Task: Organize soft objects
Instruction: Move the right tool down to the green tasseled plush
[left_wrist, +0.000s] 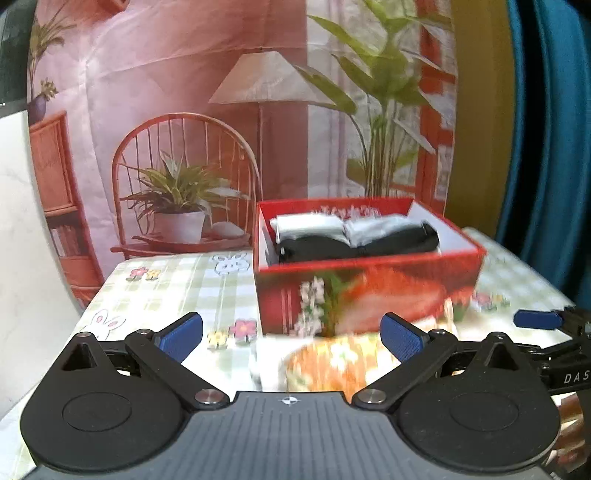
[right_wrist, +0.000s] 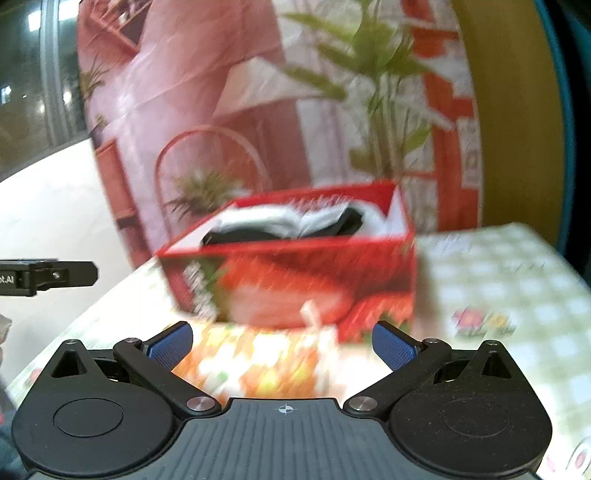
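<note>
A red printed box (left_wrist: 369, 291) stands on the checked tablecloth and holds folded soft items, white ones (left_wrist: 310, 225) at the back and black ones (left_wrist: 354, 245) in front. It also shows in the right wrist view (right_wrist: 295, 280), blurred, with the same white and black items (right_wrist: 288, 221) inside. A flat orange floral item (left_wrist: 332, 363) lies in front of the box, between the fingers of both grippers; it shows blurred in the right wrist view (right_wrist: 258, 362). My left gripper (left_wrist: 291, 338) is open and empty. My right gripper (right_wrist: 282, 345) is open and empty.
The right gripper's blue fingertip (left_wrist: 539, 319) shows at the right edge of the left wrist view. The left gripper's body (right_wrist: 48, 277) shows at the left of the right wrist view. A printed backdrop (left_wrist: 258, 110) hangs behind the table. The tablecloth (right_wrist: 498, 288) extends right of the box.
</note>
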